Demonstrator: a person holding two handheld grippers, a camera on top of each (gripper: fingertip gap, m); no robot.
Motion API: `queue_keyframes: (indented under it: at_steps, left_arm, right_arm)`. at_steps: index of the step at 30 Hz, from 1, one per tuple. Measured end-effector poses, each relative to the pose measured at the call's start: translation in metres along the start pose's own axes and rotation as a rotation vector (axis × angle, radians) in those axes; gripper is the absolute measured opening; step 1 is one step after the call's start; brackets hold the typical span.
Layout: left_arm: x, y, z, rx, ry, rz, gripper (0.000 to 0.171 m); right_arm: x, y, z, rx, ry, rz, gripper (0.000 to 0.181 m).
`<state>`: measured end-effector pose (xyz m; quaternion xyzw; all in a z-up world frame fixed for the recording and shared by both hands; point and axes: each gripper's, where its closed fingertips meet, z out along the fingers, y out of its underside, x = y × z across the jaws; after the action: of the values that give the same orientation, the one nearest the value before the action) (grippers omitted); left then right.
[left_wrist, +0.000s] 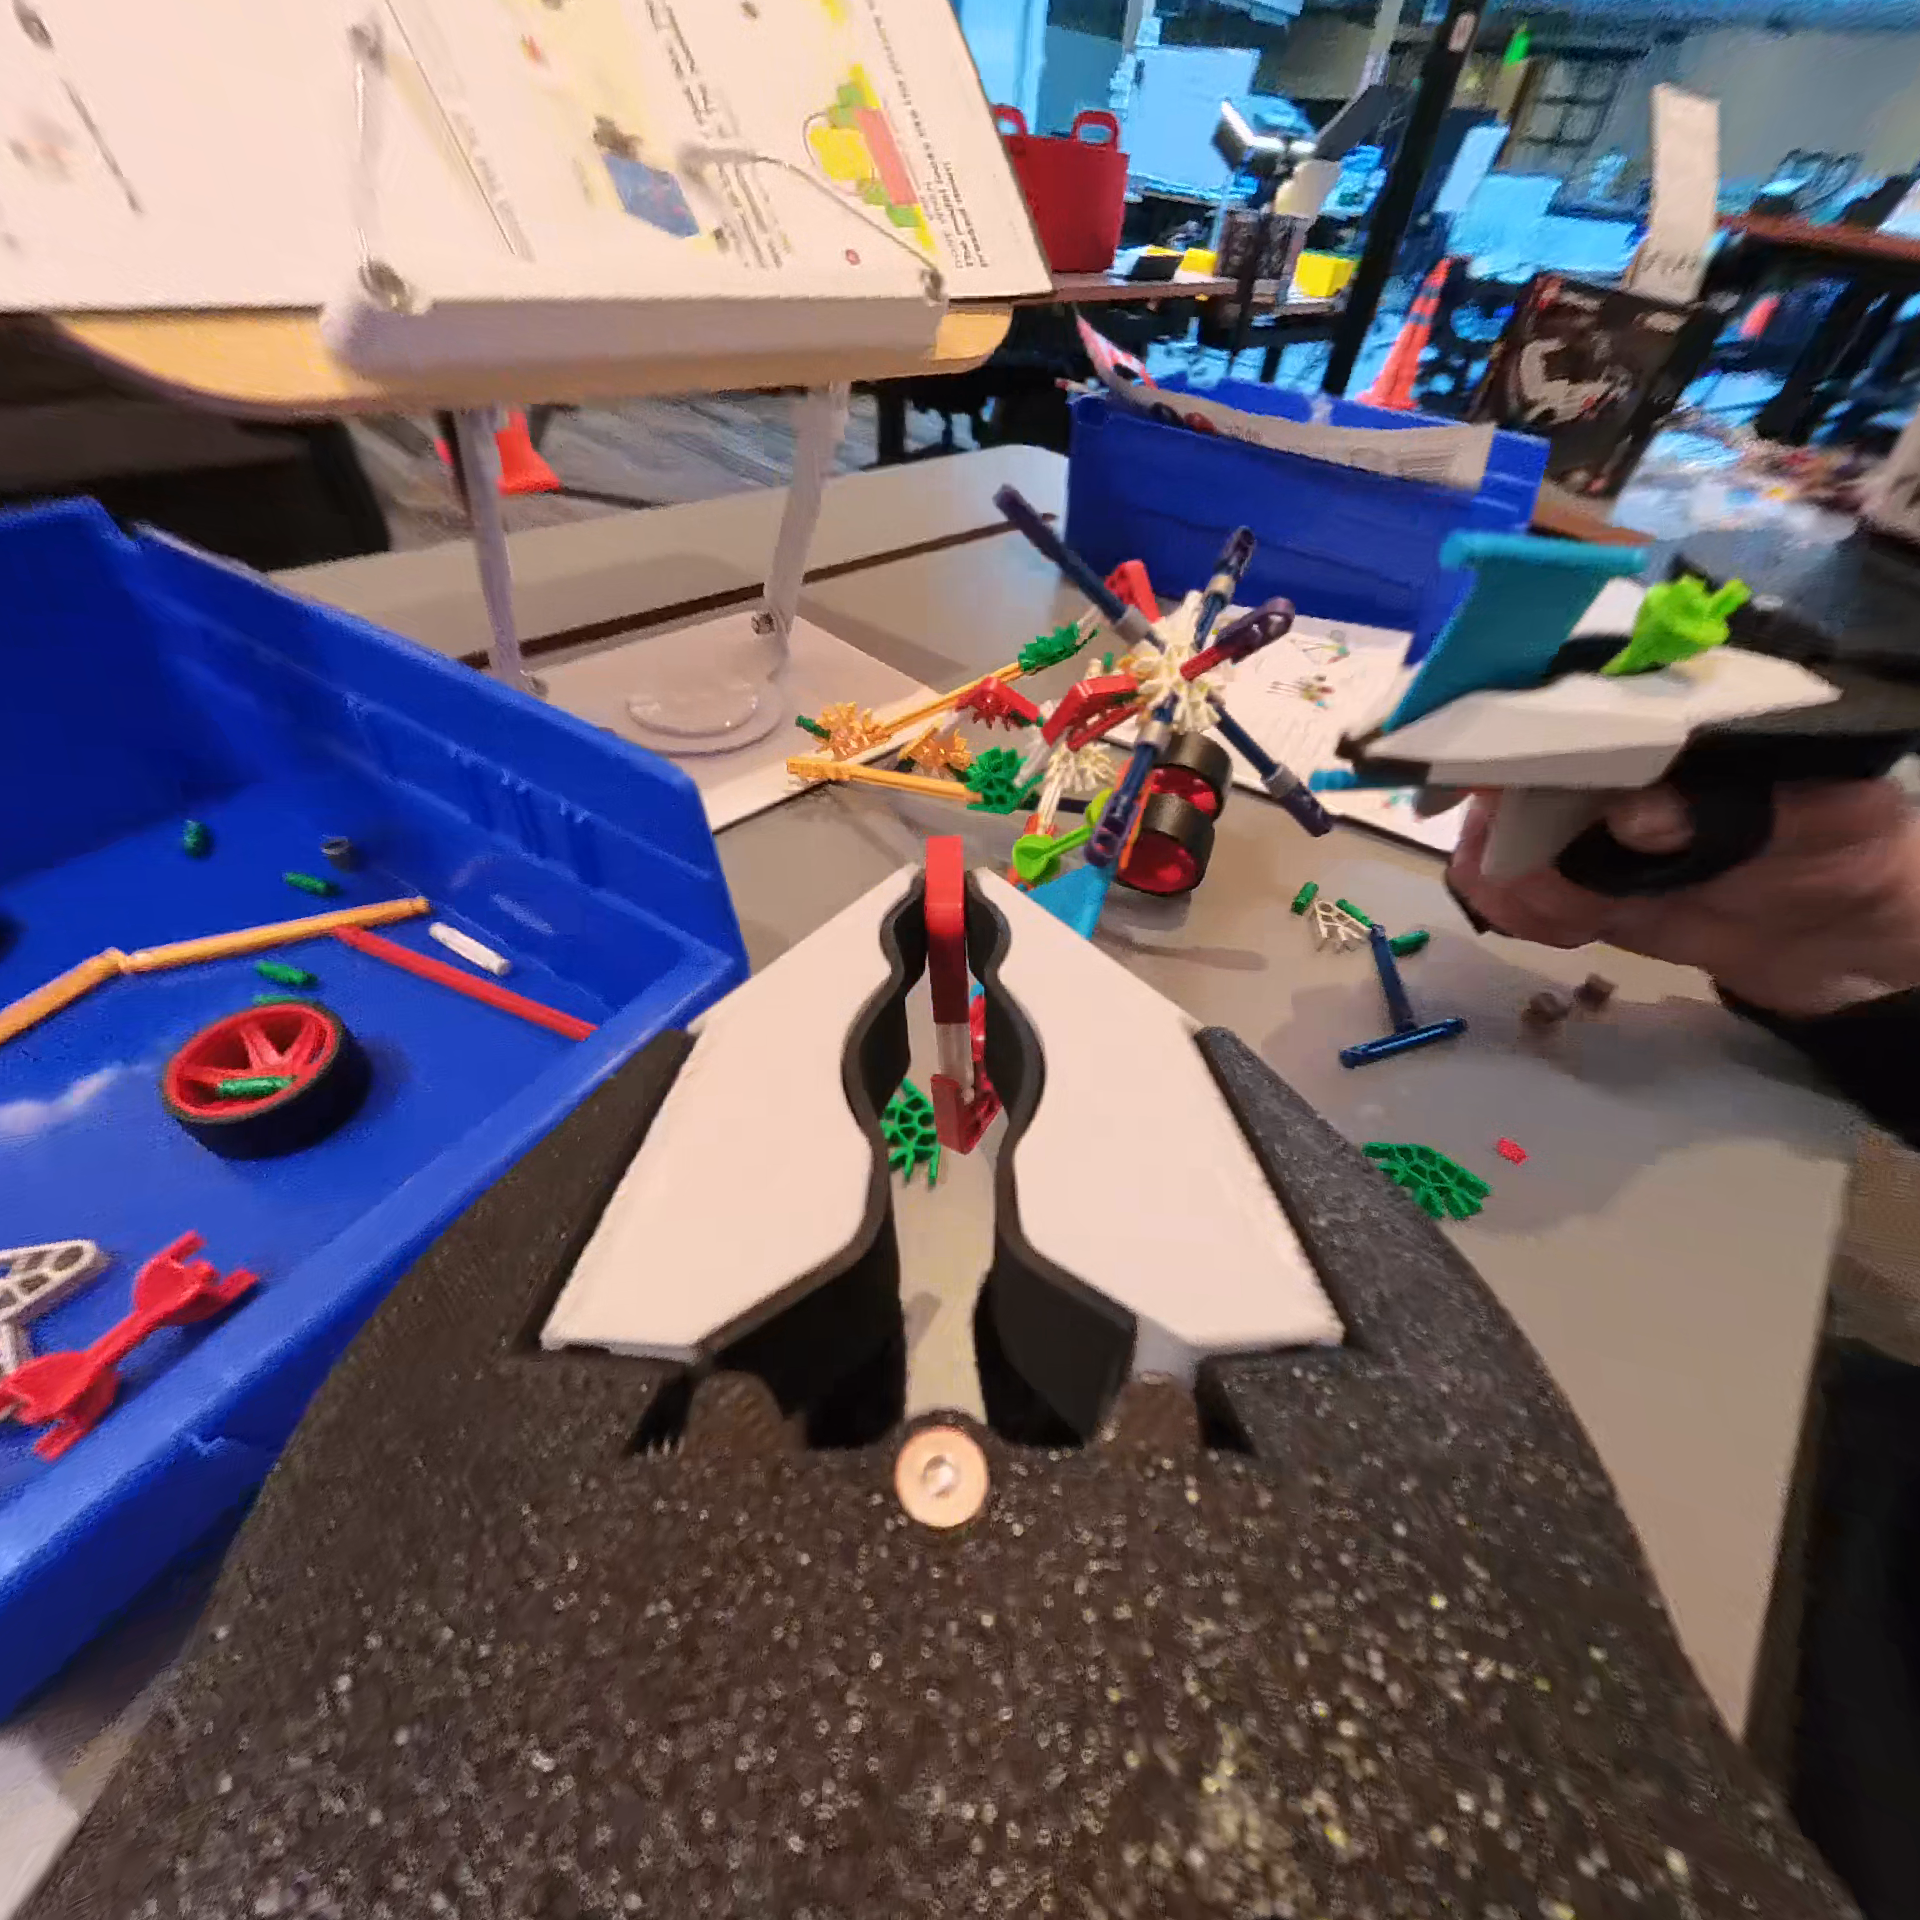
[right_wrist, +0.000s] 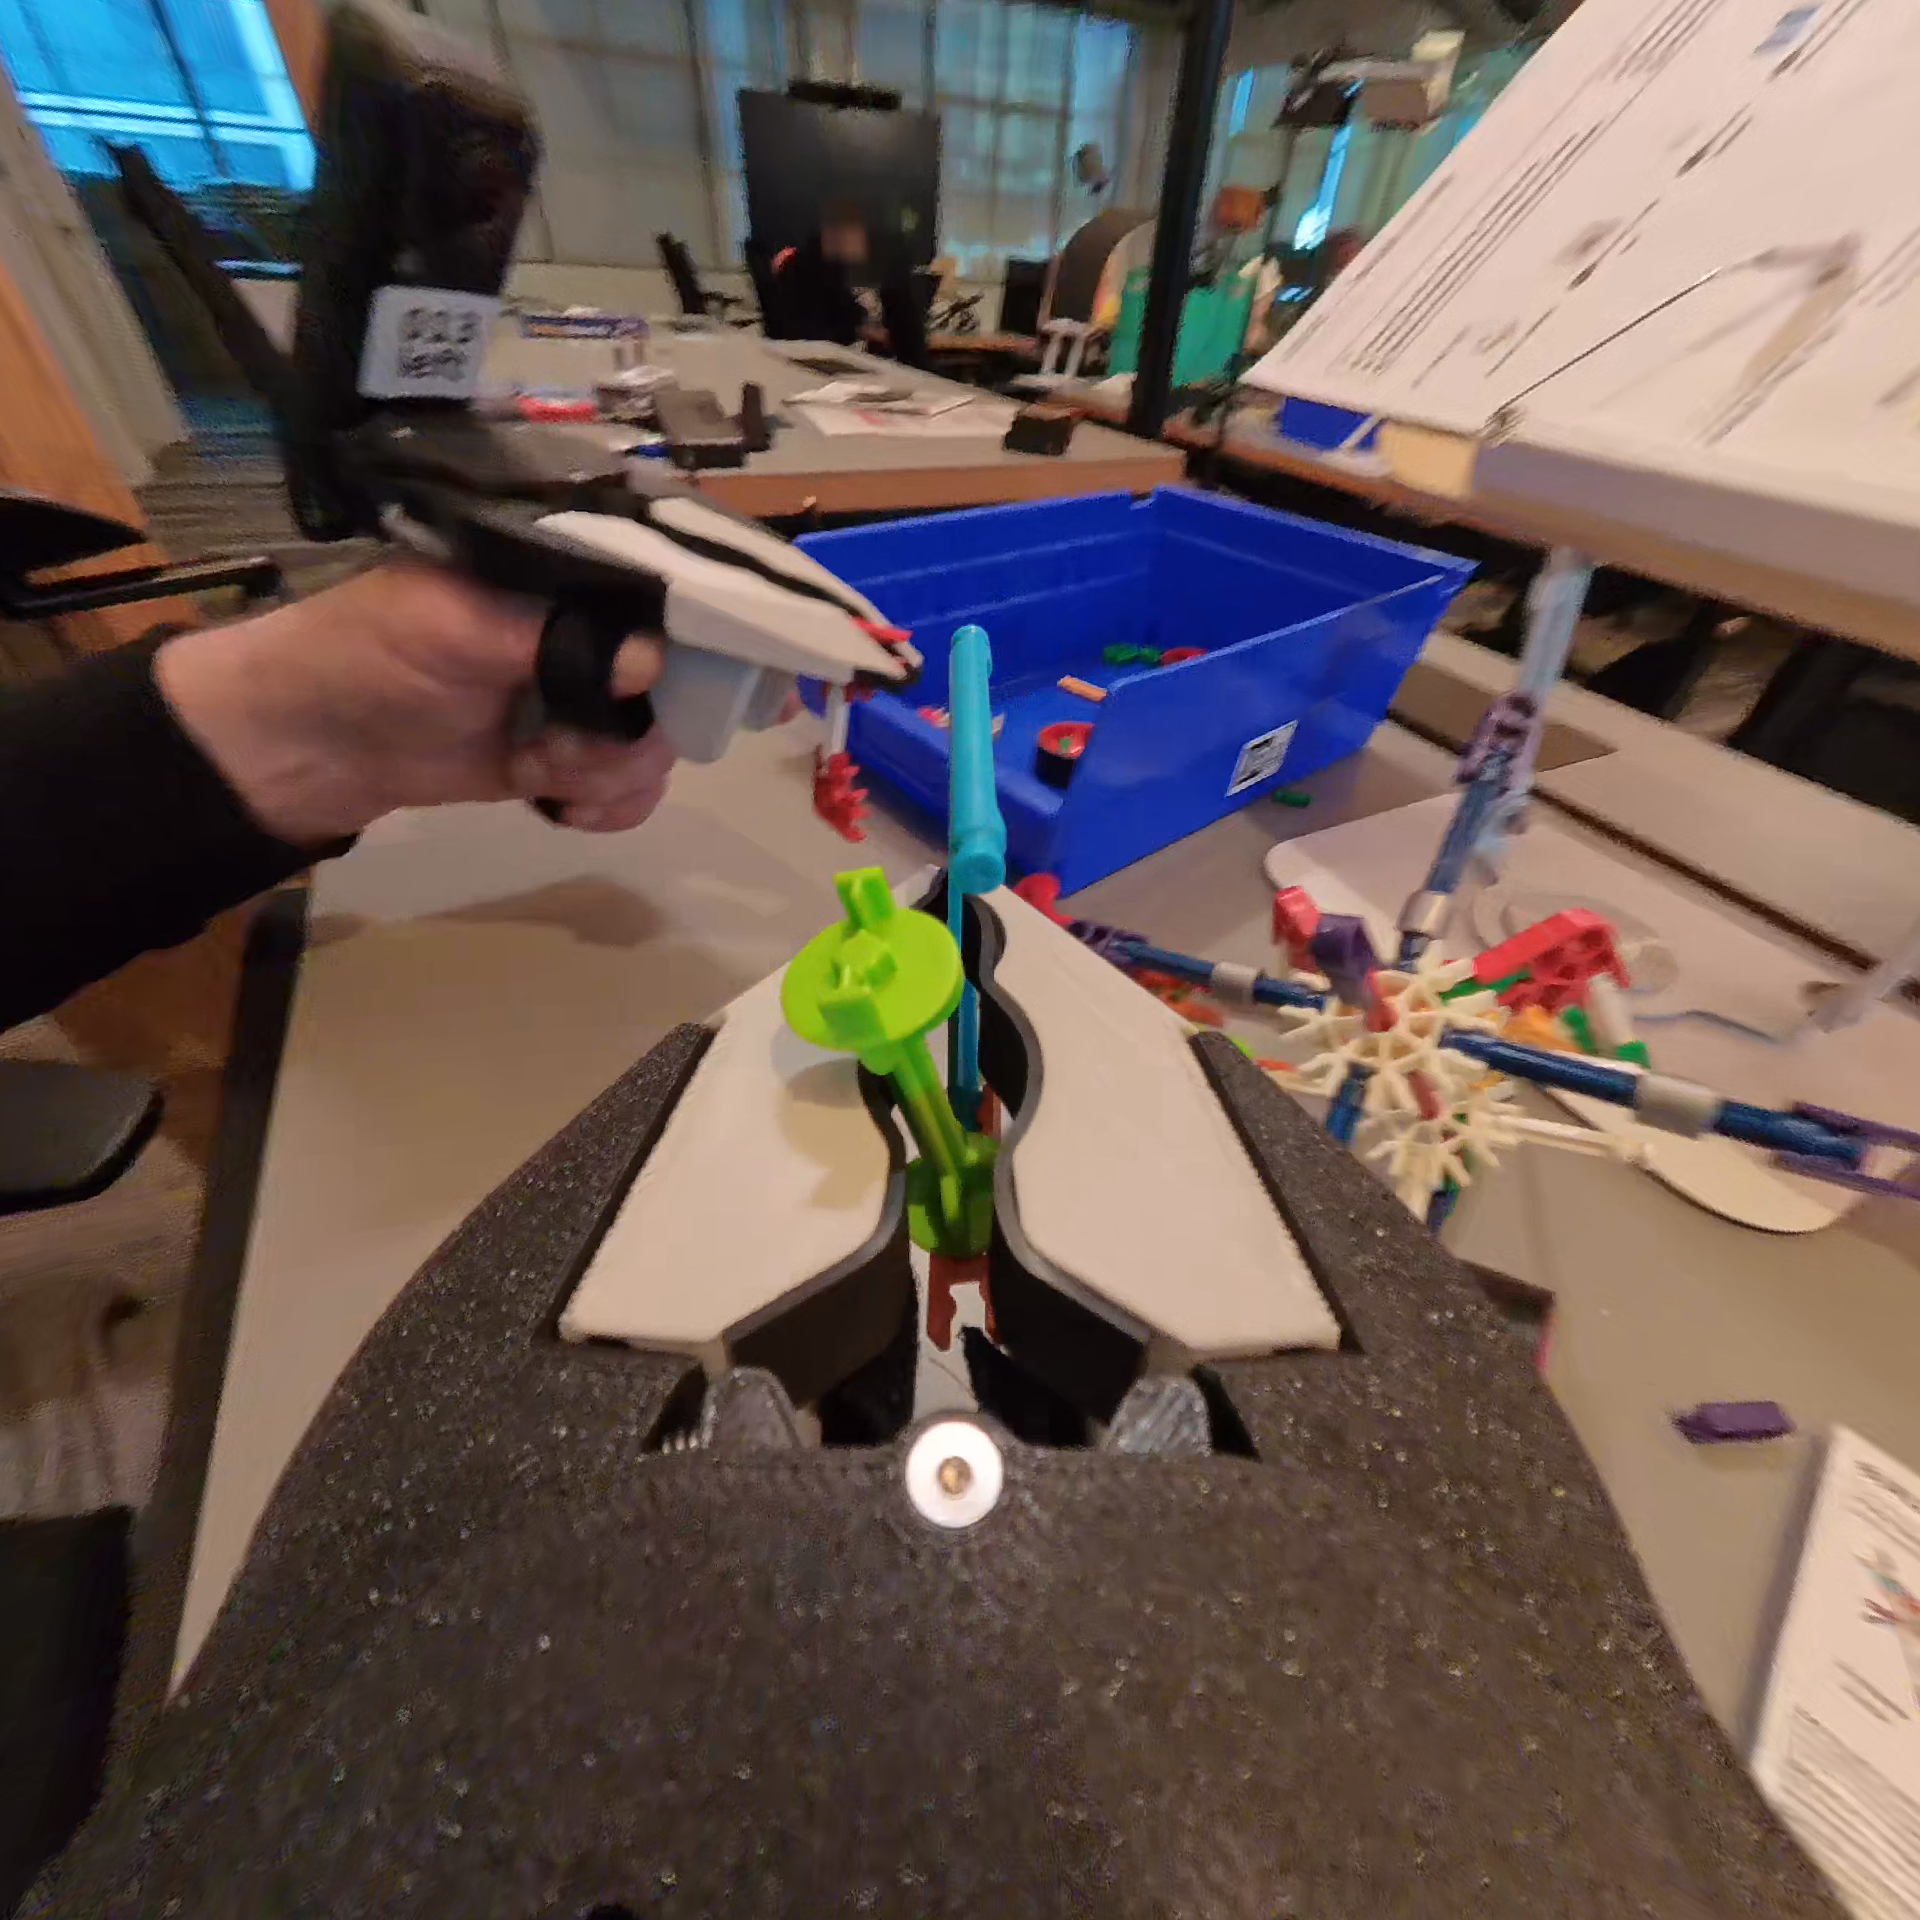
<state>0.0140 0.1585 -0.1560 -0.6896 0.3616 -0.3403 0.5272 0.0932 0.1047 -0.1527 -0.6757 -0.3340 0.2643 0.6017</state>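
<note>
Here, a red connector piece (left_wrist: 945, 971) sits pinched between the left gripper's (left_wrist: 948, 883) fingers.

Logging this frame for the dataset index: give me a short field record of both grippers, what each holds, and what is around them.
left gripper: shut on red and white toy piece
right gripper: shut on teal panel, with a green disc piece attached
surface: grey table
between grippers: toy model of rods, a white hub and a red and black wheel
left side: blue bin holding loose rods, a wheel and small connectors
far side: second blue bin
overhead: instruction book on stand
loose parts: green connector, blue rods
</note>
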Motion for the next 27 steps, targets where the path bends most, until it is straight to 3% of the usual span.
queue_keyframes:
  at_steps: [5,8,14,17,21,27]
  left_arm:
    - [-0.006,0.003,-0.003,0.012,0.057,-0.043,0.004]
    - [0.000,0.005,-0.001,0.003,0.091,-0.040,0.004]
    - [0.017,-0.004,0.000,0.033,0.180,-0.030,0.004]
    - [0.025,0.000,0.008,0.022,0.196,-0.036,0.005]
    - [0.036,-0.006,0.013,0.092,0.274,-0.126,0.004]
    - [0.041,-0.019,0.010,0.176,0.341,-0.193,0.004]
  right_arm:
    - [-0.013,0.019,0.001,-0.111,-0.102,-0.018,0.000]
    - [-0.024,0.046,0.000,-0.260,-0.188,-0.043,0.000]
    - [-0.002,0.105,-0.003,-0.610,-0.041,-0.326,0.001]
    - [0.013,0.121,-0.002,-0.734,0.045,-0.421,0.021]
    - [0.010,0.113,-0.008,-0.773,0.013,-0.457,0.059]
    - [-0.008,0.075,-0.018,-0.661,-0.136,-0.327,0.068]
